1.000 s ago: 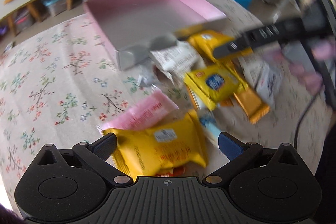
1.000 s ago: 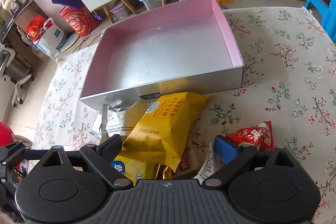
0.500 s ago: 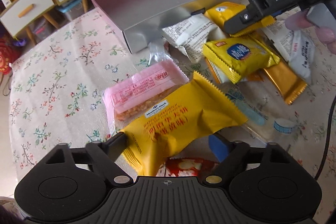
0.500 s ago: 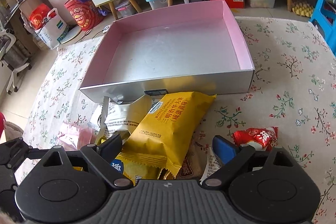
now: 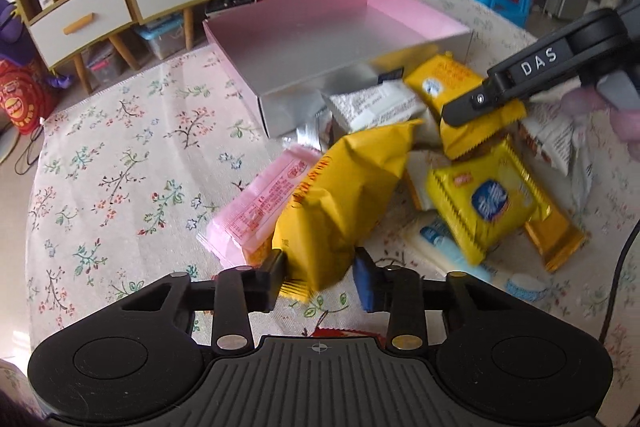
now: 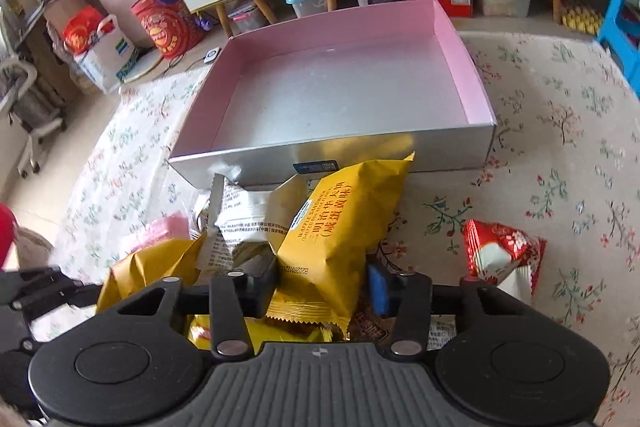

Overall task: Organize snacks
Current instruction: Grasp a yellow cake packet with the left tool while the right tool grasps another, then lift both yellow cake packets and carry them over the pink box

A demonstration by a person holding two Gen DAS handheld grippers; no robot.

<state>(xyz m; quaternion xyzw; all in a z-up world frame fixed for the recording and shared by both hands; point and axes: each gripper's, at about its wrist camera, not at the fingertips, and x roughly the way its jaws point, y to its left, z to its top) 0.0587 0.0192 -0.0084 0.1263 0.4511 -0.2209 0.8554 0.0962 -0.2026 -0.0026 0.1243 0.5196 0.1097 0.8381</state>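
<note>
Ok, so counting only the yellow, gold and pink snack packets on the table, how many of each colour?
Yellow packets: 3
Gold packet: 1
Pink packet: 1
Total: 5

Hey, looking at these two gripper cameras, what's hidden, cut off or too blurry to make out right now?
- Left wrist view: red packet near the bottom, mostly behind the left gripper body; kind unreadable.
- Left wrist view: print on the yellow packet between the closing jaws, blurred.
- Right wrist view: brown packet under the right gripper, label mostly covered.
- Right wrist view: pink packet, blurred, half behind the white packet.
</note>
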